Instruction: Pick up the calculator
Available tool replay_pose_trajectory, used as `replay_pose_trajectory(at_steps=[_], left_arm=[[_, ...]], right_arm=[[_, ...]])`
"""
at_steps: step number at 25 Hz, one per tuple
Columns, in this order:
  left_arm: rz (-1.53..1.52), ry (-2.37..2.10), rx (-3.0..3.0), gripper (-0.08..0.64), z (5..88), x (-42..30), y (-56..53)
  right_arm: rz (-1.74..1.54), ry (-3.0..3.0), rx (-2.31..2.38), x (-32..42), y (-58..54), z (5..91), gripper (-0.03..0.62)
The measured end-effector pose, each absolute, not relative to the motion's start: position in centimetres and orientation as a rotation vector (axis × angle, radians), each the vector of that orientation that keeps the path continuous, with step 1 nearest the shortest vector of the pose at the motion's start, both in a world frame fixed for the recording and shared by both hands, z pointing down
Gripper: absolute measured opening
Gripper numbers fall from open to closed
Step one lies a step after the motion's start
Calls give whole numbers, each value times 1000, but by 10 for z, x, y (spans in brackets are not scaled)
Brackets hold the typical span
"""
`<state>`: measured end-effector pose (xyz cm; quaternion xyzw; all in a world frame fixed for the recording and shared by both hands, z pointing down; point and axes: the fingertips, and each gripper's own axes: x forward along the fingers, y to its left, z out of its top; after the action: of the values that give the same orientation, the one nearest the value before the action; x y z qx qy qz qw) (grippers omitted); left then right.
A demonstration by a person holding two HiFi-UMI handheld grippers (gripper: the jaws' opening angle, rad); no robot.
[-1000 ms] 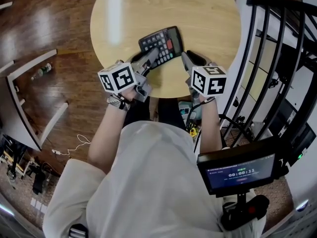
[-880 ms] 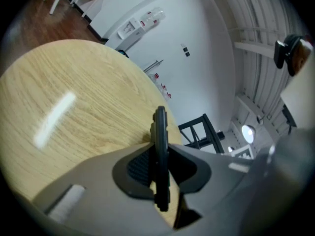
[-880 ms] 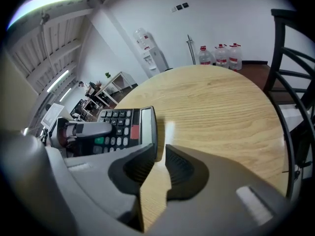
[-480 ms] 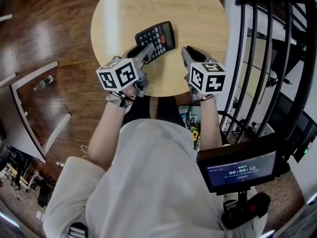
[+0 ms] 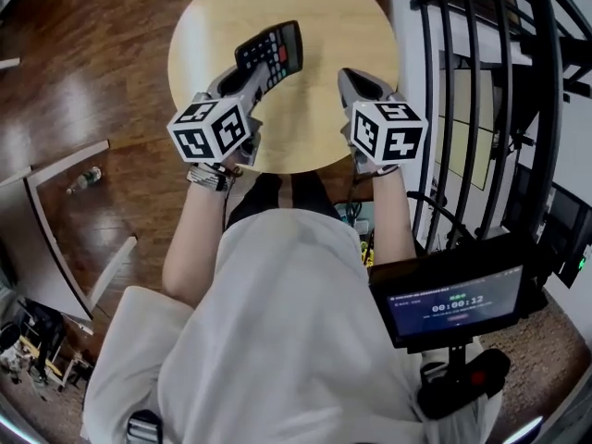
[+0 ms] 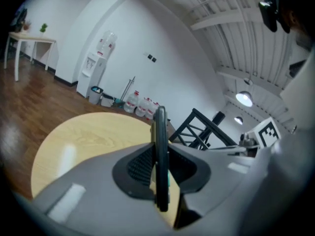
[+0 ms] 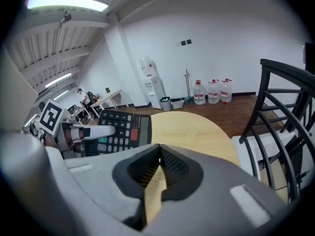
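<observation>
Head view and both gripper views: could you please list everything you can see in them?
table: one, light wood, round, under both grippers
calculator: one, black, lifted off the table
railing: one, black, right of the table
screen: one, dark, lower right
jugs: three, clear, on the floor by the far wall
dispenser: one, white, by the same wall
left gripper: grey, shut on the calculator
right gripper: grey, jaws just closed, nothing between them

monitor (image 5: pixel 453 303) timer 00:00:12, calculator (image 7: pixel 127 128) digit keys
</observation>
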<state>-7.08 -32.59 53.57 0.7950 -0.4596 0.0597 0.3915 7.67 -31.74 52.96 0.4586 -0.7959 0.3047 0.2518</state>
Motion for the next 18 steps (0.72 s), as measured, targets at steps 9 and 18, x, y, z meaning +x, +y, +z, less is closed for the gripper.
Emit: replay_pose_trajectory(at_steps=[9, 18], left_arm=[[170, -1258, 2238, 75, 469, -62, -332], [187, -1305, 2408, 75, 418, -58, -322]], right_arm=[[667, -2291, 1327, 81, -323, 461, 3], [559, -2348, 1386, 87, -312, 419, 3]])
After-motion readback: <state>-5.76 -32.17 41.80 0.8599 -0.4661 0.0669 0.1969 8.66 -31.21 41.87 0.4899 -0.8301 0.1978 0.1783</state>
